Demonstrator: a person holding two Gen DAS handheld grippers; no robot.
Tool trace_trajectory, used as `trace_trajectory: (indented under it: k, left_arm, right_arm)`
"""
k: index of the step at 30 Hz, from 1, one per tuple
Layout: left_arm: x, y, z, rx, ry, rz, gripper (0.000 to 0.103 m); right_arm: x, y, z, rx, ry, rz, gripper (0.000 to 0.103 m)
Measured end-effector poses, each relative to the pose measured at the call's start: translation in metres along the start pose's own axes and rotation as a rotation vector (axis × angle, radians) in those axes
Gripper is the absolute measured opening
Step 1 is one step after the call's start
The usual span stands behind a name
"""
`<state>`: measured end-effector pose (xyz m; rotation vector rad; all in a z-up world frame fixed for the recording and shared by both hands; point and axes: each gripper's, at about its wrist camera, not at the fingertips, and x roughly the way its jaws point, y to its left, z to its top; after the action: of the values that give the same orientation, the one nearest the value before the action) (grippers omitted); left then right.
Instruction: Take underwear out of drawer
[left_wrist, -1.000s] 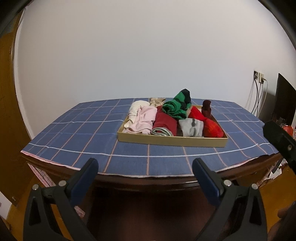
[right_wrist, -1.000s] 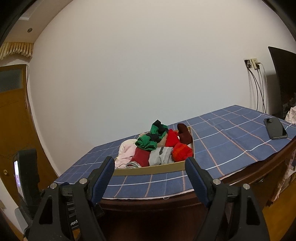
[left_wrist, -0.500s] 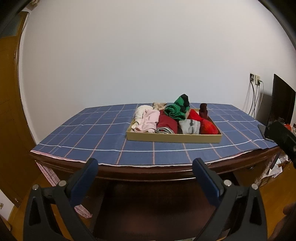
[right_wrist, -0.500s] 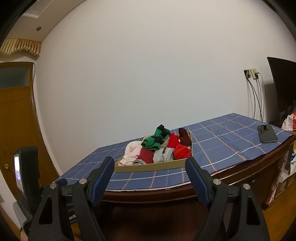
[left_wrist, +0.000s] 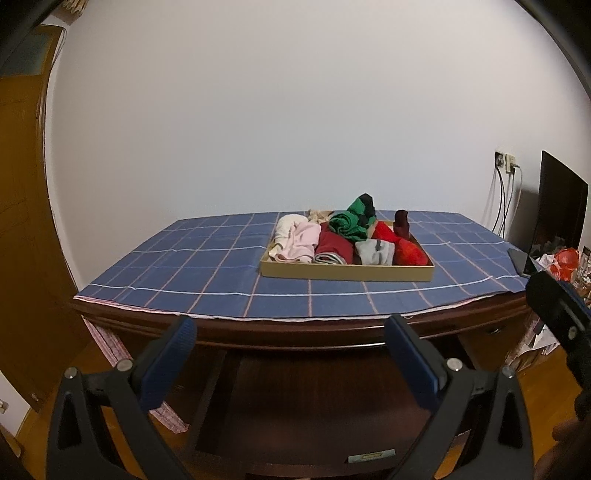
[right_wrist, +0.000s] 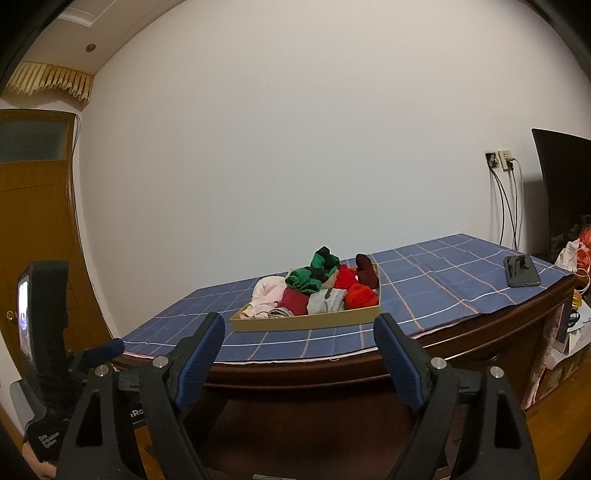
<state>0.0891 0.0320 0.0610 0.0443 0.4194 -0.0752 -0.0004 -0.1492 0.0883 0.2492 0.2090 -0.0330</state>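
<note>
Table (left_wrist: 221, 295) edge hides nothing; drawer (left_wrist: 347, 271) underwear (left_wrist: 334, 245) distant; left claw (left_wrist: 288, 332), right claw (right_wrist: 299, 332) spread.

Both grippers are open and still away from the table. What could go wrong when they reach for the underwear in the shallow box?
1. The clothes lie packed and overlapping in the drawer; pinching the green piece on top may drag its neighbours along.
2. The drawer is shallow and rests loose on the tablecloth, so a pull might slide it.
3. The phone lies near the table's right edge; the right gripper could perhaps knock it.
</note>
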Motion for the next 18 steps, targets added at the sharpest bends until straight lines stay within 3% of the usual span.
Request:
trace_trajectory:
  k: [18]
  left_arm:
    - [-0.006,-0.0045,-0.01,0.006,0.007,-0.007,0.103]
  right_arm:
    - [-0.0109,-0.0011,-0.0034,0.009,-0.027,-0.009,0.085]
